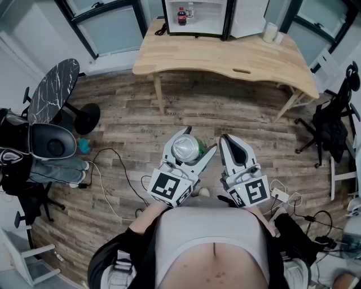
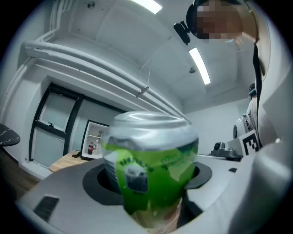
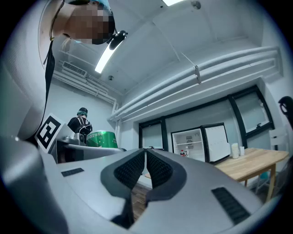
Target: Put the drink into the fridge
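Note:
A green drink can (image 1: pixel 186 148) with a silver top stands upright between the jaws of my left gripper (image 1: pixel 196 140), which is shut on it at waist height. In the left gripper view the can (image 2: pixel 151 173) fills the middle. My right gripper (image 1: pixel 227 138) is beside it on the right, shut with nothing between its pads (image 3: pixel 158 169). The small fridge (image 1: pixel 197 22) sits on the far wooden table (image 1: pixel 254 56) with its door (image 1: pixel 248 17) swung open. A cola bottle (image 1: pixel 181 16) stands inside it. The fridge (image 3: pixel 188 144) also shows in the right gripper view.
A white cup (image 1: pixel 269 32) stands on the table right of the fridge. A black round marble table (image 1: pixel 53 90) and a seated person (image 1: pixel 34 152) are at the left, a black chair (image 1: pixel 333 124) at the right. Cables (image 1: pixel 113 186) and a power strip (image 1: pixel 279 196) lie on the wooden floor.

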